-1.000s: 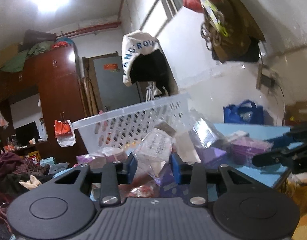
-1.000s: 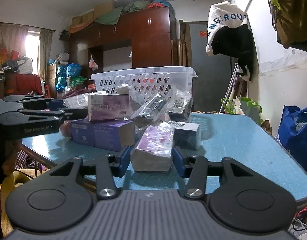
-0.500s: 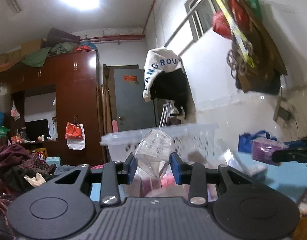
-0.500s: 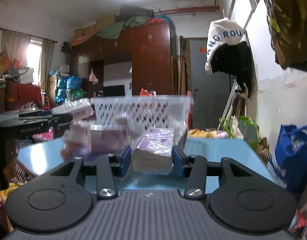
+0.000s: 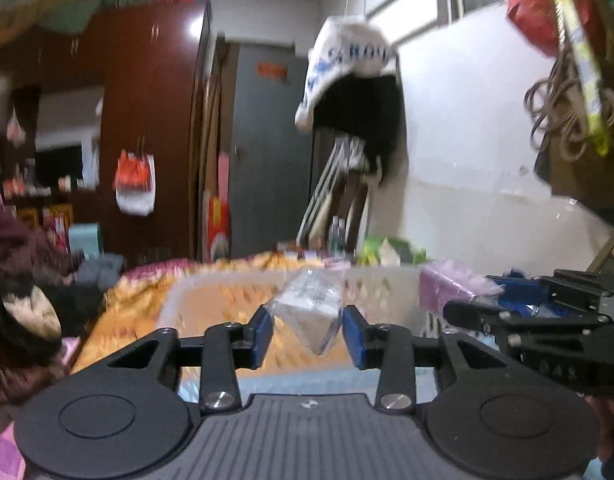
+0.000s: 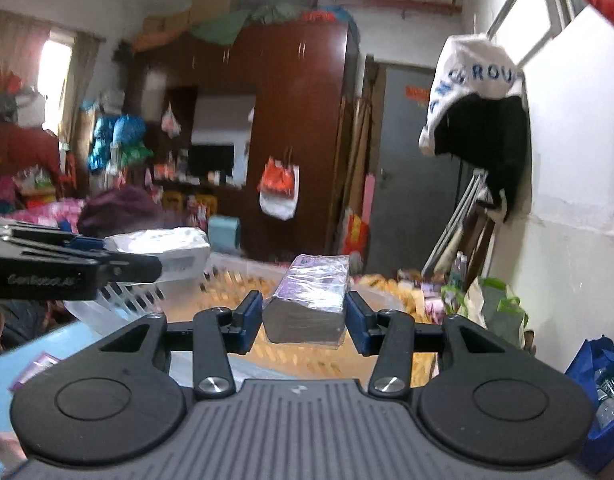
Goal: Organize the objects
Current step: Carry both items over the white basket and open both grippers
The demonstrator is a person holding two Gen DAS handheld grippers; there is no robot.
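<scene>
Claws opening over the white basket (image 6: pixel 211 280) at centre frame: left claw (image 5: pixel 307 330) releasing its clear packet (image 5: pixel 307 312), right claw (image 6: pixel 305 320) its purple pack (image 6: pixel 311 300); both drops underway.

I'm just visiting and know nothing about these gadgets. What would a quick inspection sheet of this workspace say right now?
Surface: blue table, mostly hidden.
Job's things: white basket below both grippers; clear-wrapped packet between the left gripper's fingers; purple-wrapped pack between the right gripper's.
Clutter: a purple item at the table's near edge.
Grippers: left gripper and right gripper, jaws opening over the basket, gaps showing beside each packet.
Cables: nothing seen.
Surroundings: wooden wardrobe, grey door, hanging white cap, blue bag.
</scene>
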